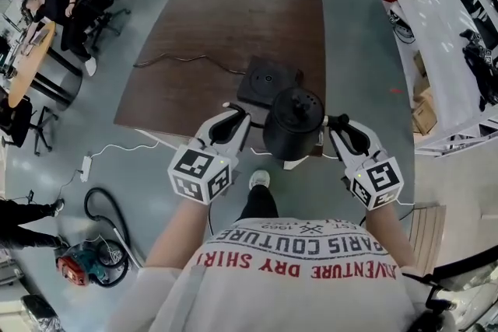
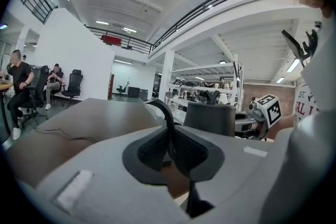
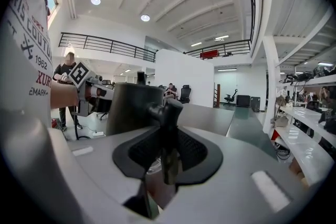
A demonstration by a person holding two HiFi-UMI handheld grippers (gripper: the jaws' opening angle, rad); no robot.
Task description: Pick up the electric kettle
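The electric kettle (image 1: 293,124) hangs clear of its base (image 1: 268,79) at the table (image 1: 233,19) edge. The left gripper (image 1: 236,123) clamps its handle (image 2: 167,118), and the right gripper (image 1: 340,130) pinches a stubby knob (image 3: 165,113). I reckon that small hold could slip and tip it.

"How are the arms set?"
"Both forearms (image 1: 180,225) reach forward. The left gripper (image 1: 236,113) nips the electric kettle (image 1: 293,120) with narrow jaws, and the right gripper (image 1: 336,124), wider, clamps its opposite side."
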